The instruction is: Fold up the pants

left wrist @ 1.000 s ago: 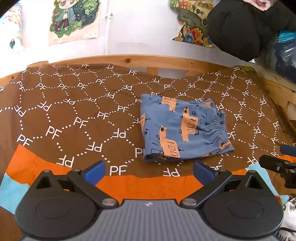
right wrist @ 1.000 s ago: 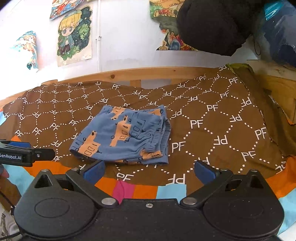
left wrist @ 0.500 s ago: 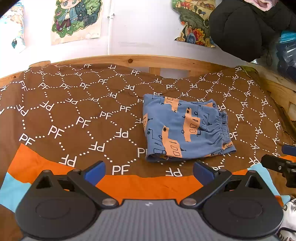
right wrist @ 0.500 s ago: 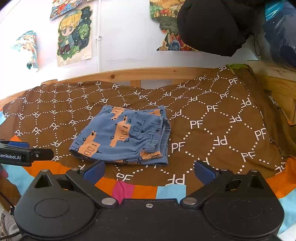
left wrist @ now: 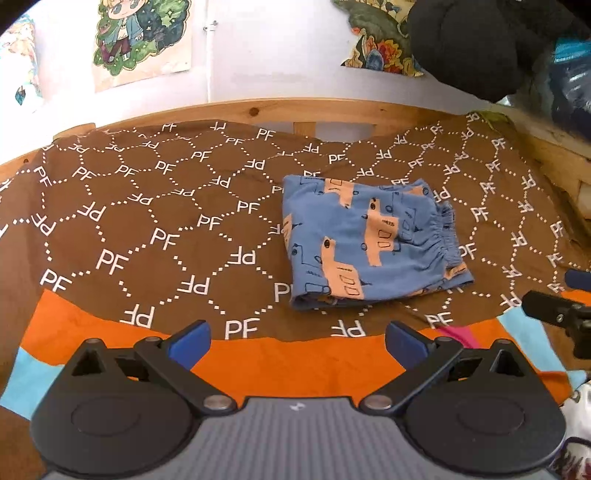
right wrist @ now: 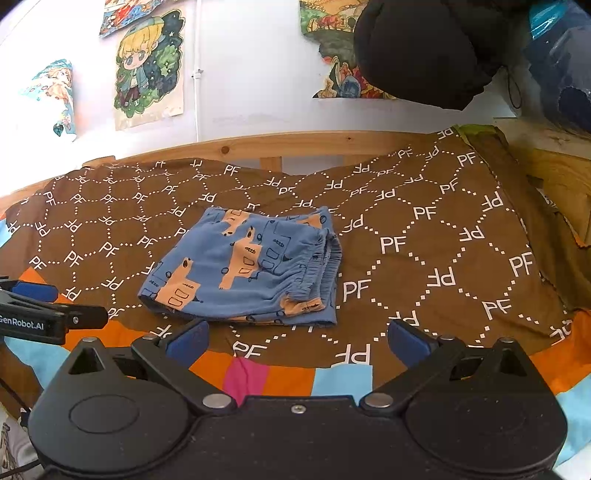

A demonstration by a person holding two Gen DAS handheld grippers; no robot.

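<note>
Both tongs, left [left wrist: 295,338] and right [right wrist: 295,338], gape empty; ahead of them your blue truck-print cotton pants [right wrist: 247,267] lie compactly folded, so little remains.

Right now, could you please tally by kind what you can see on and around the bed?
Folded blue pants with orange print: 1
Brown PF-patterned bedsheet: 1
Open grippers: 2, left gripper, right gripper
Cartoon wall posters: 4
Total: 8
</note>
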